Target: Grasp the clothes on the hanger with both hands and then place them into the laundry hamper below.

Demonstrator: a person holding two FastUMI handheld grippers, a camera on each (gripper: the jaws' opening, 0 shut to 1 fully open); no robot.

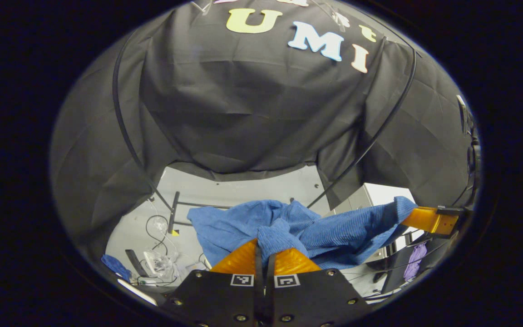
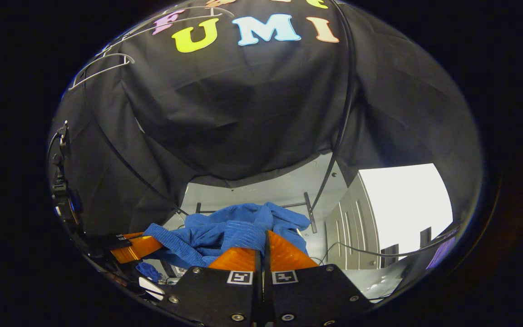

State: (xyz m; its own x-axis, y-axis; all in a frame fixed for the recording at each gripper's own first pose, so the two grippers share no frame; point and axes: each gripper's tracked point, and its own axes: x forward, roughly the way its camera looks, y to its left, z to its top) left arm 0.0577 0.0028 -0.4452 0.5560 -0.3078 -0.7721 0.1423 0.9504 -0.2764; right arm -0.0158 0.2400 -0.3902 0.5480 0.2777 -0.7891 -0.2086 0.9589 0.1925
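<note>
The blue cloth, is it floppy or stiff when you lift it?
Probably floppy: the blue cloth sags in folds between the left hand-held gripper and the right hand-held gripper. Its ribbed weave likely resists slipping. Seems light.

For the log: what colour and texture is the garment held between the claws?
Blue, with a fine ribbed weave: the garment shows best in the left gripper view.

The garment (image 1: 325,231) is showing a solid mid-blue with fine ribbing running across it. The booth cloth (image 1: 243,113) is looking plain black, the floor (image 1: 225,190) pale grey. A small purple item (image 1: 413,261) is lying low at the right, a white hanger (image 2: 102,68) hanging above.
</note>
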